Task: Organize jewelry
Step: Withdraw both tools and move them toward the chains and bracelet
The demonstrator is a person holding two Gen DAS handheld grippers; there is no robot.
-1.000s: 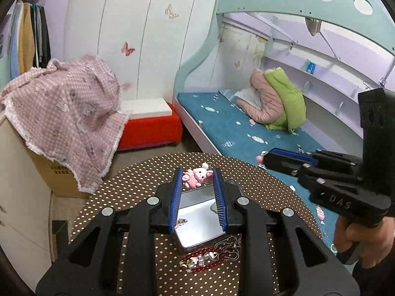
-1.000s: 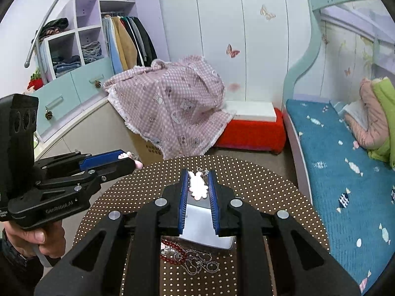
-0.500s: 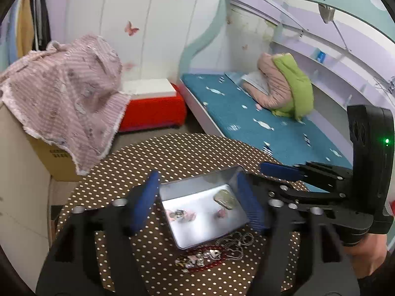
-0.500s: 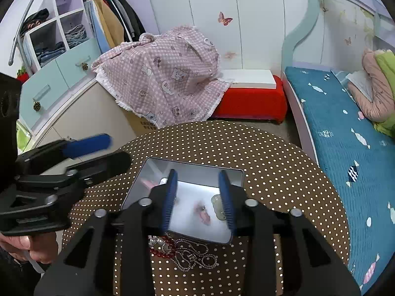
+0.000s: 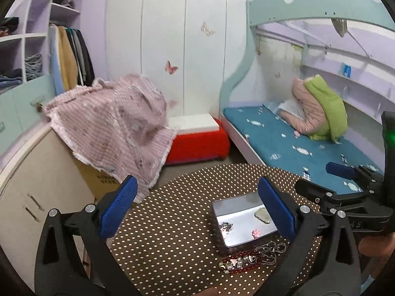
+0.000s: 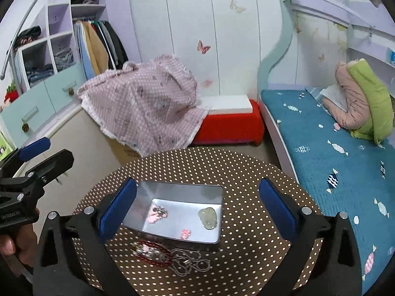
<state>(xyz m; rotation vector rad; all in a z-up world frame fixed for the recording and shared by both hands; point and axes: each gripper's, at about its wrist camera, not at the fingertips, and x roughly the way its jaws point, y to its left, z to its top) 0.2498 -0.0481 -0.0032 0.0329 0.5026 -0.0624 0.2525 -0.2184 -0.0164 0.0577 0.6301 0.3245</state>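
A silver metal tin (image 6: 180,190) (image 5: 221,206) sits on the round brown polka-dot table (image 6: 222,162). Inside lie a pale green stone (image 6: 208,218), a pink and silver charm (image 6: 158,213) and a small pink charm (image 6: 185,233). A red bead bracelet (image 6: 148,252) (image 5: 237,264) and a silver ball chain (image 6: 190,262) (image 5: 270,249) lie on the table in front of the tin. My right gripper (image 6: 196,209) is wide open and empty above the tin. My left gripper (image 5: 197,207) is wide open and empty, left of the tin.
A pink checked cloth (image 6: 148,101) covers a cardboard box behind the table. A red and white bench (image 6: 229,120) stands behind. A bed with a blue cover (image 6: 333,148) is on the right. A wardrobe with shelves (image 6: 49,56) is on the left.
Both grippers held pink charms over the tin, then opened wide and dropped them in. The left gripper has swung left, so the tin now sits right of its centre.
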